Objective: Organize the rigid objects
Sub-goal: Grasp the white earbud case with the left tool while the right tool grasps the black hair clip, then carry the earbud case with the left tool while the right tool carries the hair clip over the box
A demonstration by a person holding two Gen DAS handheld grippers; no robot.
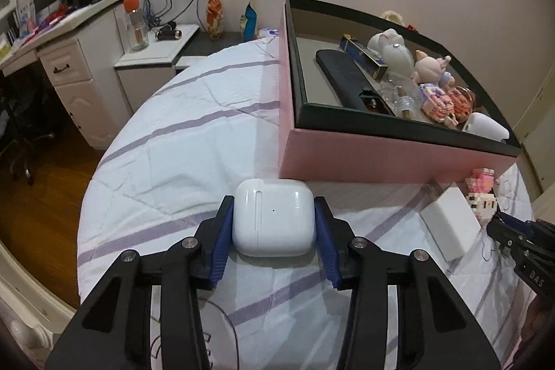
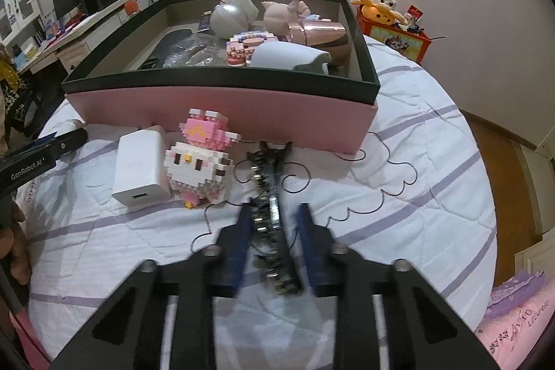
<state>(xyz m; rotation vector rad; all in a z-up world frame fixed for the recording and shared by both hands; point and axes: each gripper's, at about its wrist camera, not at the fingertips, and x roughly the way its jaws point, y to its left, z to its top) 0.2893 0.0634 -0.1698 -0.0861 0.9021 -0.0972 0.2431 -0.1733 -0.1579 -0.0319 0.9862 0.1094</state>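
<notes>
Pink card on the outside and dark green at the rim, a large open box (image 2: pixel 222 113) sits on the white quilt (image 1: pixel 194 141) with lilac stripes, well toward the far side of the bed. Its contents crowd the right-hand half: a long black case (image 1: pixel 341 71) lying flat, a dark blue and gold carton (image 1: pixel 364 56), a white rounded figurine (image 1: pixel 393 52), a pale pink doll (image 1: pixel 430 66), clear glass bottles (image 1: pixel 404 94), a pink brick model (image 1: pixel 438 101), a rose-gold cup (image 2: pixel 322 35) on its side and a white cup (image 2: pixel 291 56) tipped toward the near right corner; the left half shows bare grey floor. On the quilt just before the box's near wall lie a white charger block (image 2: pixel 140 170) and, touching its right side, a pink and white brick figure (image 2: pixel 199 158). Right of that figure a dark studded hair clip (image 2: pixel 272 214) lies with its tip near the box wall. The right gripper (image 2: pixel 274 224) is blurred; its blue pads flank the clip and the jaws are pressed in on it. The left gripper (image 1: pixel 274 219) pinches a white earbud case (image 1: pixel 274 217) by its two sides, the case resting on the quilt just short of the box's near left corner
</notes>
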